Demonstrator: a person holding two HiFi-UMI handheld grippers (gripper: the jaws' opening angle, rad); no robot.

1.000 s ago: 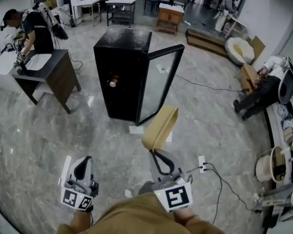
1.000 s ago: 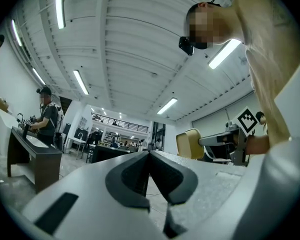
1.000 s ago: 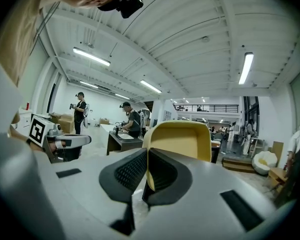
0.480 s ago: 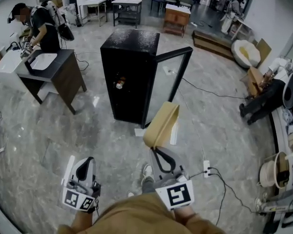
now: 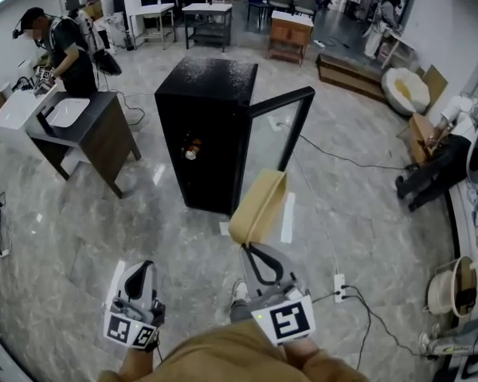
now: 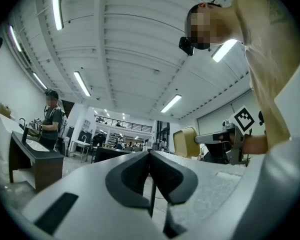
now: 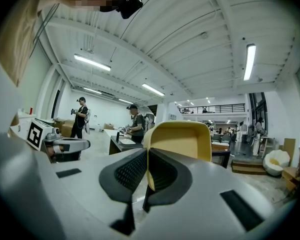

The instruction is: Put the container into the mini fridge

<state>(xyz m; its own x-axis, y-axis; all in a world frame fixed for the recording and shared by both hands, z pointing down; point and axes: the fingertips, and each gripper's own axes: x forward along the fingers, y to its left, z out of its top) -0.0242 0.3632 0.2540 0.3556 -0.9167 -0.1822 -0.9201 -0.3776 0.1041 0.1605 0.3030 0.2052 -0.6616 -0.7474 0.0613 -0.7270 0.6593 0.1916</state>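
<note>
Jaws of right gripper [image 5: 253,251] clamped on rim of tan container [image 5: 260,205], held above floor [image 5: 80,221], short of mini fridge [image 5: 203,118]; door [image 5: 272,142] seen open; left gripper [image 5: 140,270] jaws pressed together, empty.

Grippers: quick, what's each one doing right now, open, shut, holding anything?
Left gripper: shut, empty.
Right gripper: shut on the rim of the yellow container.

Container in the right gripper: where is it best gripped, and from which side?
By its thin side wall at the rim, from the near edge, one jaw inside and one outside. The container is an open tub, likely too wide to span; the right gripper pinches it that way now.
</note>
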